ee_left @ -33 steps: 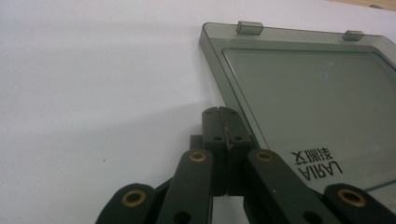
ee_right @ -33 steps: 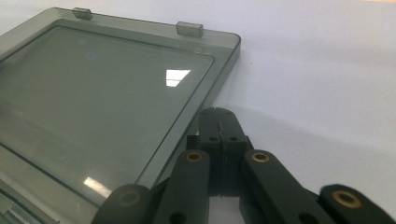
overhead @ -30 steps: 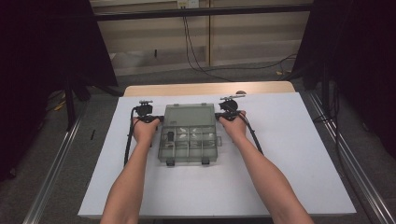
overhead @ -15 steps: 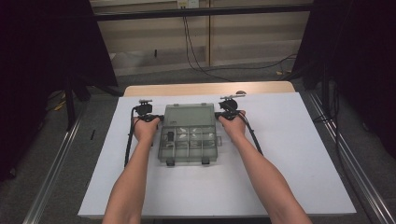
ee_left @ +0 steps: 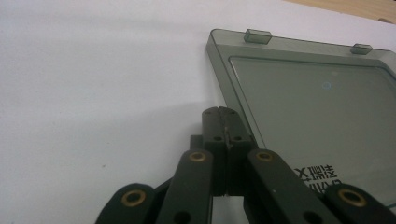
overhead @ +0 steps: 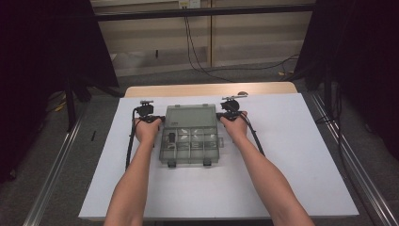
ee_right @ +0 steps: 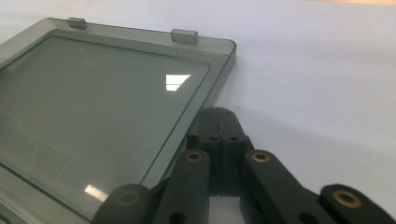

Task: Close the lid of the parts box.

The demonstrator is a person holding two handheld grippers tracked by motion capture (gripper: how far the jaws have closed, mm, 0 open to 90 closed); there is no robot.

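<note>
Both claws rest beside an open compartment box

The clear box (overhead: 190, 134) lies at the middle of the white bench (overhead: 301, 155), its lid flat toward the far side. The left claw (ee_left: 219, 112) and the right claw (ee_right: 219, 112) are both fully closed, holding nothing, just beside the lid's two side edges. To close the lid well, I think both should lift it evenly.

Both forearms extend forward from the near edge, roughly parallel. Left gripper (overhead: 157, 118) and right gripper (overhead: 222, 115) sit level with each other, held low, each with its jaws pressed fully together, holding nothing.
</note>
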